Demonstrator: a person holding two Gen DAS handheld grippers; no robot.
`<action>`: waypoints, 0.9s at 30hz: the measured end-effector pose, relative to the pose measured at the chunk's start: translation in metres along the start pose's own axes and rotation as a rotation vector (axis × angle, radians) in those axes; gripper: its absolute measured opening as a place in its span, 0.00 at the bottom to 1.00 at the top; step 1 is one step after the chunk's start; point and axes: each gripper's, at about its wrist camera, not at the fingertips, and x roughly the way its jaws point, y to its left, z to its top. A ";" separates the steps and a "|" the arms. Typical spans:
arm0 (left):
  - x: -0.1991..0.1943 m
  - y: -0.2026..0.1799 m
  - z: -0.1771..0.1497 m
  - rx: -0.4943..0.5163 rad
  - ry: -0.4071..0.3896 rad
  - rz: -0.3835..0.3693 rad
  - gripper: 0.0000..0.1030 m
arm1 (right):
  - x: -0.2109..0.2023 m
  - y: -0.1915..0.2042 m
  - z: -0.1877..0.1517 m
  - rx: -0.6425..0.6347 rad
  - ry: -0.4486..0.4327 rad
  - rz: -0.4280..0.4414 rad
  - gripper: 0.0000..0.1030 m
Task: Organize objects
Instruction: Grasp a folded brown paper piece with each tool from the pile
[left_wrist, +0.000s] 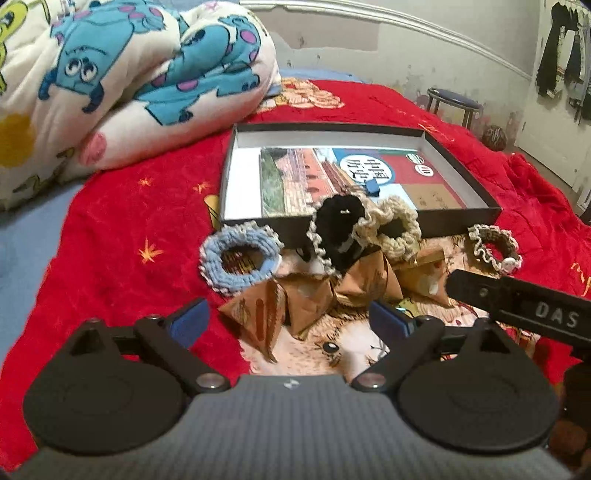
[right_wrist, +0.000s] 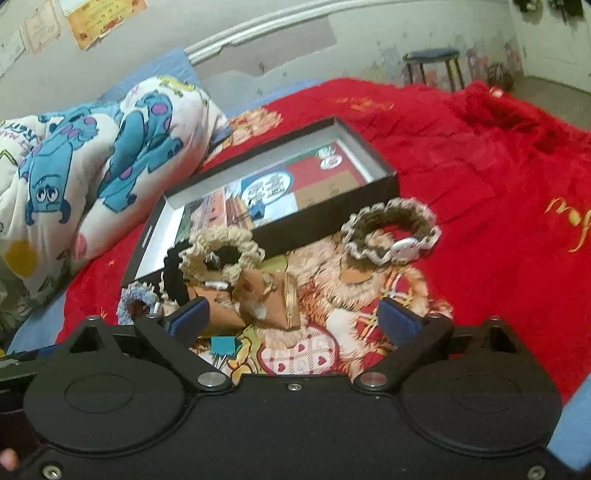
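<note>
A shallow black box (left_wrist: 454, 221) lies on the red blanket (left_wrist: 110, 229) with a picture book (left_wrist: 295, 177) and a small blue clip (left_wrist: 371, 186) inside. Along its near wall lie crocheted scrunchies: blue (left_wrist: 214, 258), black (left_wrist: 340, 210), beige (left_wrist: 391, 206) and brown (left_wrist: 508, 243). Brown paper packets (left_wrist: 258, 314) are heaped below them. My left gripper (left_wrist: 290, 321) is open just short of the packets. My right gripper (right_wrist: 295, 319) is open too, with a brown packet (right_wrist: 266, 299) between its fingers, untouched. The brown scrunchie (right_wrist: 391, 214) lies beyond it.
A folded monster-print quilt (left_wrist: 129, 74) fills the left side of the bed. A black bar marked DAS (left_wrist: 524, 306) reaches in from the right of the left wrist view. A teal binder clip (right_wrist: 223, 347) lies near my right gripper. A stool (right_wrist: 432, 62) stands by the wall.
</note>
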 end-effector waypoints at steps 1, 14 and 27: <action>0.001 -0.001 -0.001 0.001 0.003 0.000 0.91 | 0.002 0.001 0.000 -0.003 0.005 0.000 0.89; 0.021 0.006 -0.001 -0.012 0.062 0.086 0.46 | 0.044 0.008 0.007 -0.008 0.050 0.001 0.68; 0.030 0.013 -0.004 -0.046 0.094 0.094 0.24 | 0.054 0.019 0.004 -0.040 0.051 0.004 0.44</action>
